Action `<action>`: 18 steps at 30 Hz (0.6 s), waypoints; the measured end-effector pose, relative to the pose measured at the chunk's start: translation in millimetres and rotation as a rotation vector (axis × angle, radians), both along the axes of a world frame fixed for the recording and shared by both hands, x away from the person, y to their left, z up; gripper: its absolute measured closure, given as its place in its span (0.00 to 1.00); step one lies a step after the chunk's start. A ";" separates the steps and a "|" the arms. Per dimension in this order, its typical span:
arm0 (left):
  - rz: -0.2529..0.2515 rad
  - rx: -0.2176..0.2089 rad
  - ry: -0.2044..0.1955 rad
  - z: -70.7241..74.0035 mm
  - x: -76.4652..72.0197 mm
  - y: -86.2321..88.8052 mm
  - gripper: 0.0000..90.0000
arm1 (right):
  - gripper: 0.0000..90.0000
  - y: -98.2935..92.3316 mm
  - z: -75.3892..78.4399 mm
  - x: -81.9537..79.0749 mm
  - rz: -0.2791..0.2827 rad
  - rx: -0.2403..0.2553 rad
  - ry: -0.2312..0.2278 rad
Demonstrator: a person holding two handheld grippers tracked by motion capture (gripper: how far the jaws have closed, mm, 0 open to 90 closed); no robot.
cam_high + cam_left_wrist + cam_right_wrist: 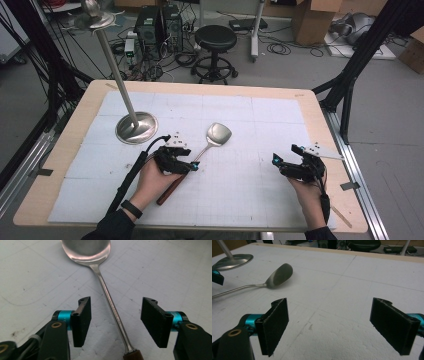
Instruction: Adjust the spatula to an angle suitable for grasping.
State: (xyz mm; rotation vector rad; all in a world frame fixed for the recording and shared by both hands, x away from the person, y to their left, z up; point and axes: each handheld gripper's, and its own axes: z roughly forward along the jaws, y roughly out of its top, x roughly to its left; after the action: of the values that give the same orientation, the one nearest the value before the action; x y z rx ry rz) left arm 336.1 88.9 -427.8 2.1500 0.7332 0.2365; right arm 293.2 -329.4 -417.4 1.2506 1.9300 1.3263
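A metal spatula (pixel 218 134) with a brown wooden handle (pixel 171 189) lies on the white mat, blade pointing away from me. My left gripper (pixel 192 164) is open and straddles its thin steel shaft (pixel 110 303), one jaw on each side, neither touching it. In the left gripper view the handle's brown end (pixel 131 355) sits at the bottom between the jaws. My right gripper (pixel 276 161) is open over bare mat at the right, apart from the spatula (pixel 277 275), with nothing between its pads (pixel 275 323).
A steel stand with a round base (pixel 136 128) and a tall pole (pixel 114 67) rises at the mat's back left. The white mat (pixel 260 125) covers a wooden table (pixel 320 115). A stool (pixel 215 37) and cables lie on the floor beyond.
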 end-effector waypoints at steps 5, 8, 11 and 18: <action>0.001 0.050 0.003 -4.0 0.8 -4.9 0.57 | 0.16 0.1 -0.2 0.4 0.002 0.002 0.001; 0.011 0.070 0.013 -6.5 1.6 -6.6 0.60 | 0.16 0.4 -0.4 0.7 0.002 0.003 0.002; 0.023 0.106 0.027 -9.3 2.1 -8.3 0.64 | 0.16 0.4 -0.6 1.1 0.003 0.003 0.004; 0.058 0.124 0.036 -7.9 1.7 -10.2 0.79 | 0.16 -0.1 -0.1 0.6 0.004 0.010 0.000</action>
State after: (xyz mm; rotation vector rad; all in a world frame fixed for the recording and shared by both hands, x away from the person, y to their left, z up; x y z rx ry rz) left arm 337.8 78.8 -435.7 2.2568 0.8216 0.2809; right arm 293.8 -329.5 -417.5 1.2528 1.9288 1.3393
